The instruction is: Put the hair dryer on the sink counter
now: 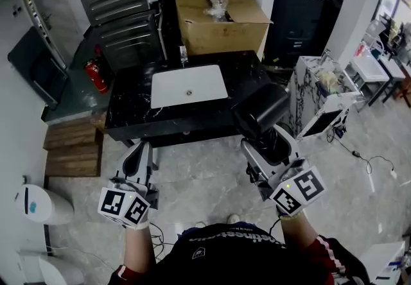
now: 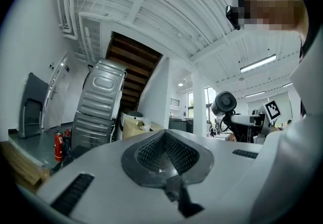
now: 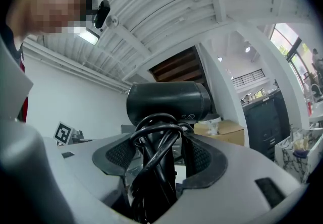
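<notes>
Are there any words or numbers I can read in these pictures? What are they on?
No text can be read for sure.
Shirt print: upside down and blurred, unreadable.
Hair dryer: tiny round marks, too small to read.
Fire extinguisher: label too small to read.
Square markers: patterns only, no words.

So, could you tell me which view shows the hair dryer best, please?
The right gripper view: the hair dryer fills the centre, handle and cord between the jaws. The head view shows it dark, from above; the left gripper view, small and distant.
</notes>
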A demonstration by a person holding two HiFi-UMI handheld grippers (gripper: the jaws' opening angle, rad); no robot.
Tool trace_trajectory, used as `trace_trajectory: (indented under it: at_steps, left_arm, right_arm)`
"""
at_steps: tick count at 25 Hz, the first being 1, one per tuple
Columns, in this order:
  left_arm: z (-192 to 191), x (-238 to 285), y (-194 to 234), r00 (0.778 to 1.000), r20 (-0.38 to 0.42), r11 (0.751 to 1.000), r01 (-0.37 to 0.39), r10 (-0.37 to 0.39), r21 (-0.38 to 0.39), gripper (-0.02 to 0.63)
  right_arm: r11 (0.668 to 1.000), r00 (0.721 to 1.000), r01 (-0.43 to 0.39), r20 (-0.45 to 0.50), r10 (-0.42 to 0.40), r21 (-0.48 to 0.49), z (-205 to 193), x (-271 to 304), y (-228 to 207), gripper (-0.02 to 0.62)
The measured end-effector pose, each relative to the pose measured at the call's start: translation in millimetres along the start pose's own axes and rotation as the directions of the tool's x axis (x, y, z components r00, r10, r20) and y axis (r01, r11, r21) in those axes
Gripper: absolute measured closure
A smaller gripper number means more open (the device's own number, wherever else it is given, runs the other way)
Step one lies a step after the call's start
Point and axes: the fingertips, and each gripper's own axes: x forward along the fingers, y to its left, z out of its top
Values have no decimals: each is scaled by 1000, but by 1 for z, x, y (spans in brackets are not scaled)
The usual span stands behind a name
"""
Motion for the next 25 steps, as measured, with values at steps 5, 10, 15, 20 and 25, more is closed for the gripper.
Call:
trace_trajectory:
  at_steps: [5,10,15,20,25]
  left_arm:
    - [-2,8,-9,1000,-10,1000,10,-10,4,591]
    - [-3,15,-17,1000,-8,1000,12,-12,-2,591]
    - [-3,23,-31,1000,-8,1000,8,-8,-17,591]
    - [-8,30,-48,1000,-15,1000,-8,8,0,591]
    - [-15,35,-66,999,-27,999,-35,35,11,591]
  right_arm:
    - [1000,1000,2,-2,-2,10,1,-2,-9,285]
    - [1000,1000,9,-10,-9,19,-2,-7,-21,285]
    - [999,1000,-5,-10,6,33,-1,-14,-31,285]
    - [999,1000,-11,-10,11,30,-2,-23,-49,285]
    - [998,999,-34,-12,35,43,-8,-38,-69,285]
